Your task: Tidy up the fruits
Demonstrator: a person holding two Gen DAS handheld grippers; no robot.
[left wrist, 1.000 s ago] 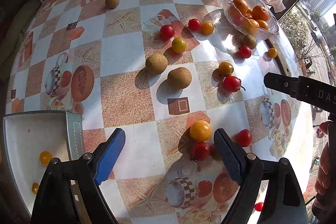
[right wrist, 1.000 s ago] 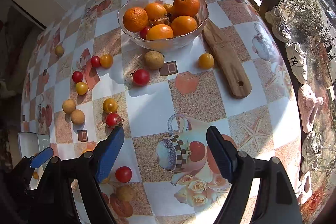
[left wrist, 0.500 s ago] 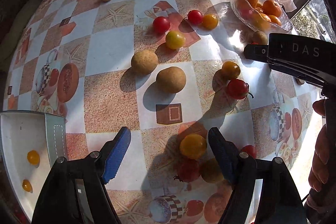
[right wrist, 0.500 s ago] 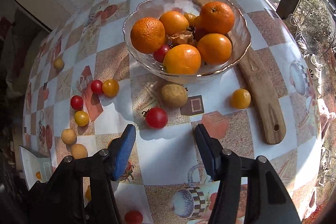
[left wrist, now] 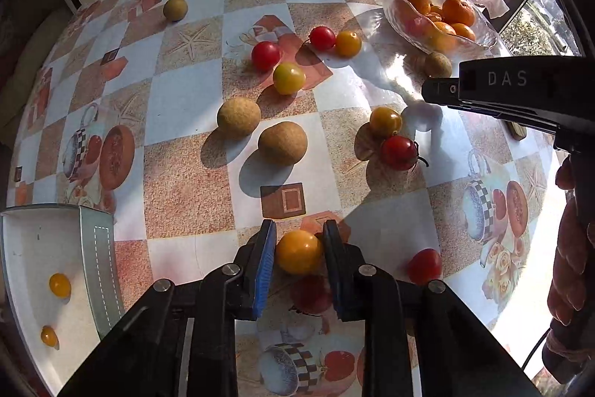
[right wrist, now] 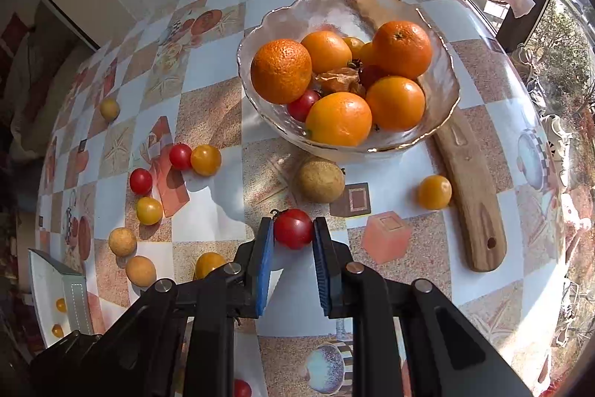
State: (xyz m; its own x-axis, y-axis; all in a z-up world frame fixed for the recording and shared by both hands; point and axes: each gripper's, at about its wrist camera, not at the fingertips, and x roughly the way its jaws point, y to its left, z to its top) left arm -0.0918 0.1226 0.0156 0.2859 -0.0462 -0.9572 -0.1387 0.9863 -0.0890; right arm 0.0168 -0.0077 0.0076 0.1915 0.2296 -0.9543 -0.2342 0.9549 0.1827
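My left gripper (left wrist: pixel 299 240) is shut on a yellow tomato (left wrist: pixel 298 251) just above the checkered table. A white tray (left wrist: pixel 26 248) with two small yellow tomatoes (left wrist: pixel 60 284) lies to its left. My right gripper (right wrist: pixel 293 235) is shut on a red tomato (right wrist: pixel 293 228) in front of a glass bowl (right wrist: pixel 444 106) of oranges (right wrist: pixel 281 70). Loose red and yellow tomatoes (left wrist: pixel 265 55) and brown round fruits (left wrist: pixel 282 143) lie scattered over the table. The right gripper's body (left wrist: pixel 520 92) shows in the left wrist view.
A wooden board (right wrist: pixel 468 181) lies beside the bowl on the right. A brown fruit (right wrist: pixel 322 181) and a yellow tomato (right wrist: pixel 434 192) sit just before the bowl. A red tomato (left wrist: pixel 424 266) lies right of my left gripper. The table edge runs along the right, by a window.
Both grippers have closed: the left around the yellow tomato, the right around the red tomato. The right gripper has moved forward toward the bowl.
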